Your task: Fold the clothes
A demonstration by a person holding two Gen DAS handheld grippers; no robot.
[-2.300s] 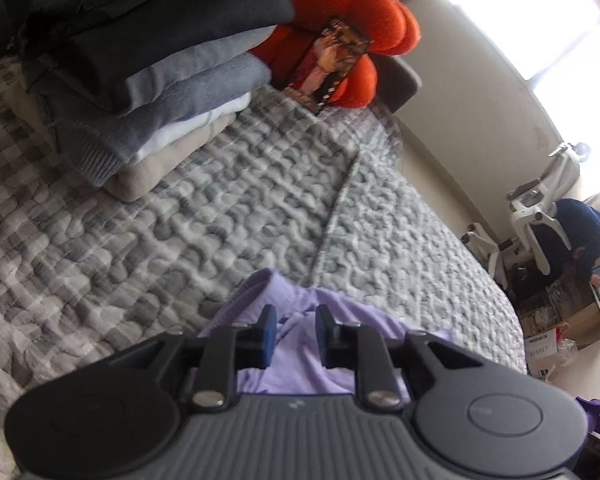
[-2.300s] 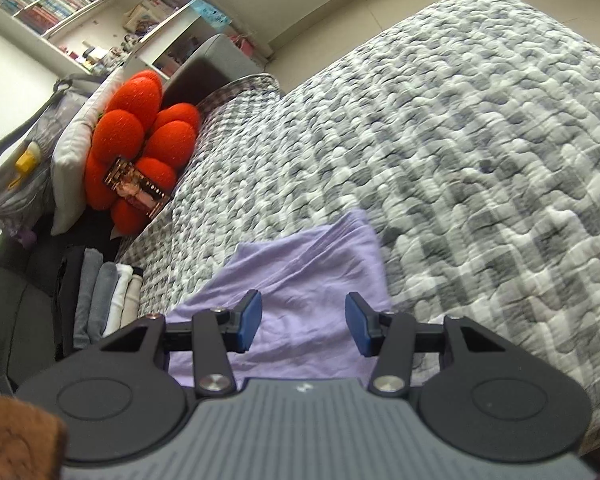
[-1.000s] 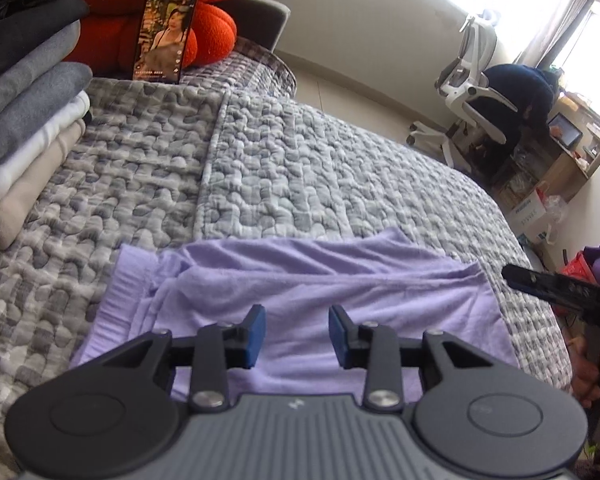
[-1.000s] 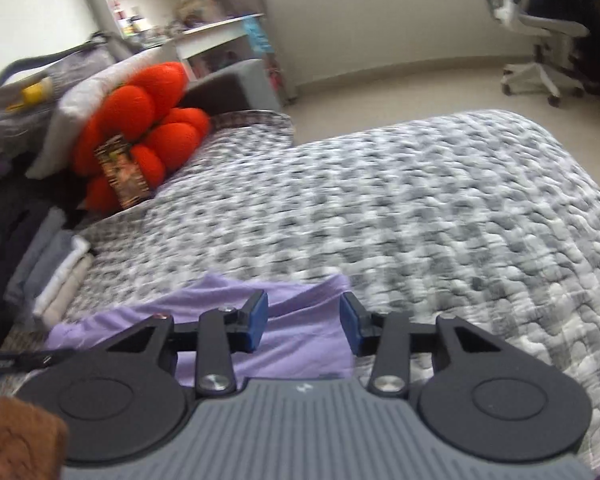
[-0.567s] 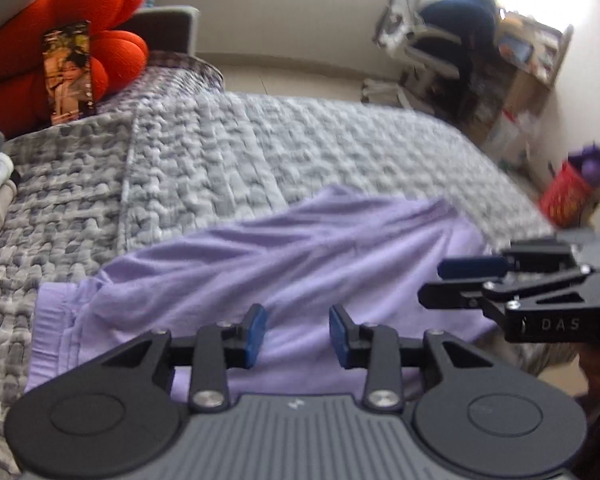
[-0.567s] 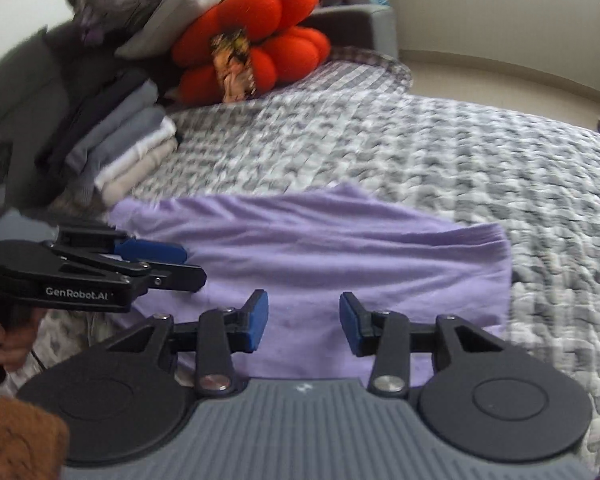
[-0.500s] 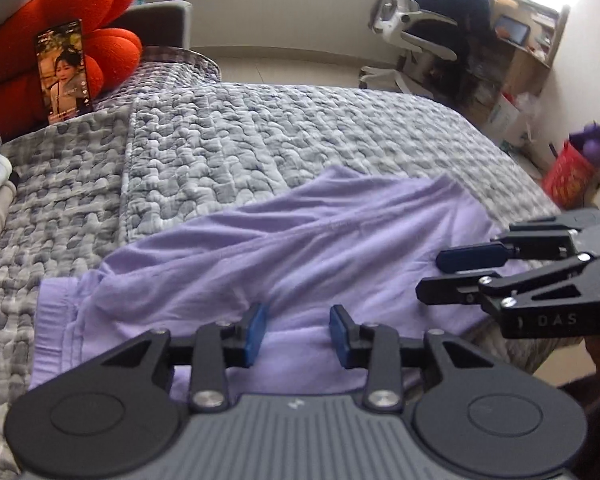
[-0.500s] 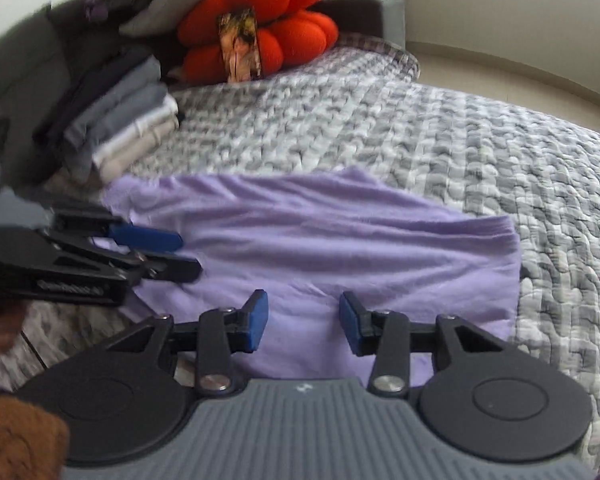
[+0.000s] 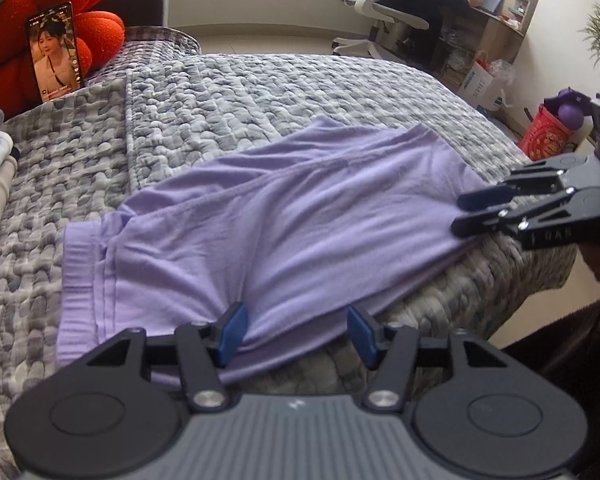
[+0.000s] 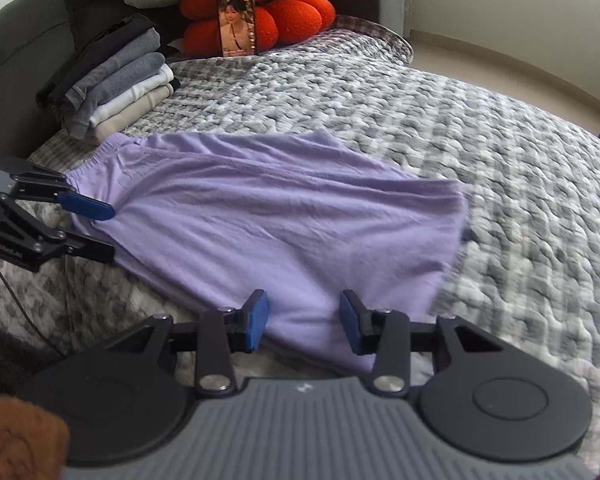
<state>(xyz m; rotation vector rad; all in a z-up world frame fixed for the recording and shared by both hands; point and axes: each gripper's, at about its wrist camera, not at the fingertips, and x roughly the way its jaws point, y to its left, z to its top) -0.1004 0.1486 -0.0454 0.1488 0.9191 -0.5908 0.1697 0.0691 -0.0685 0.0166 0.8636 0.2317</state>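
the purple garment [image 9: 284, 216] lies spread along the near edge of the bed [image 9: 284, 92], not yet folded. my left gripper [image 9: 296, 330] is opening over its hem, my right gripper [image 10: 302, 320] half-open, neither holding anything. only the right view shows the whole folded stack [image 10: 116, 80].

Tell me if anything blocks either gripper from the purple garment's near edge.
Nothing visible does. The purple garment lies flat on the quilted bedspread; the left gripper, jaws opening, and right gripper hover at its near edge, unobstructed.
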